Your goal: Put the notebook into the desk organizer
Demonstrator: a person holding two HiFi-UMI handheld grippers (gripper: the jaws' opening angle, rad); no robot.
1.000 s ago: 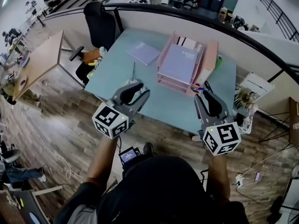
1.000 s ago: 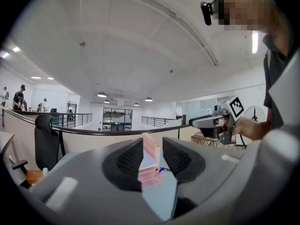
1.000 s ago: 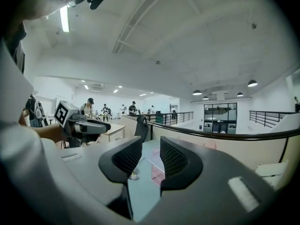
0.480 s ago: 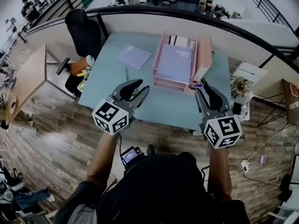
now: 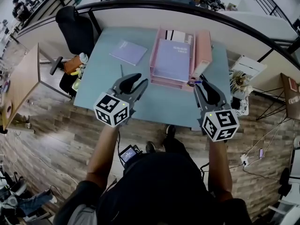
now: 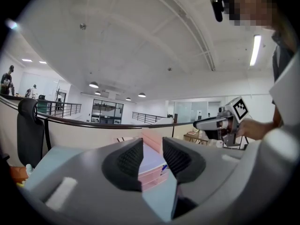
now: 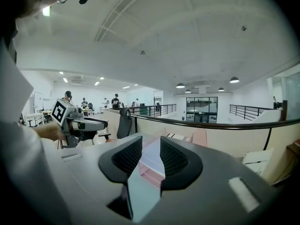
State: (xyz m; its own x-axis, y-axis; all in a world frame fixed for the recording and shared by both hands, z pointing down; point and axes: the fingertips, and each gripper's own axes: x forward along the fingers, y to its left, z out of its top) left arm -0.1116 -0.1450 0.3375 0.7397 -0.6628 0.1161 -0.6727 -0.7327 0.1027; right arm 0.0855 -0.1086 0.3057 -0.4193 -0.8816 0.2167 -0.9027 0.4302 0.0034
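Note:
A lavender notebook lies flat on the pale blue table, at its far left. The pink desk organizer stands at the far middle, with a second lavender book on its top tray. My left gripper hovers over the table's near part, short of the notebook, jaws apart and empty. My right gripper hovers by the organizer's near right corner, also open and empty. In the left gripper view the left gripper frames the organizer. The right gripper frames the organizer too.
A black office chair stands at the table's far left corner, beside a wooden desk. A curved partition runs behind the table. A blue pen lies by the organizer. Clutter sits off the table's right end.
Both grippers have moved forward and a little lower over the near part of the table. The gap between each pair of jaws is the same.

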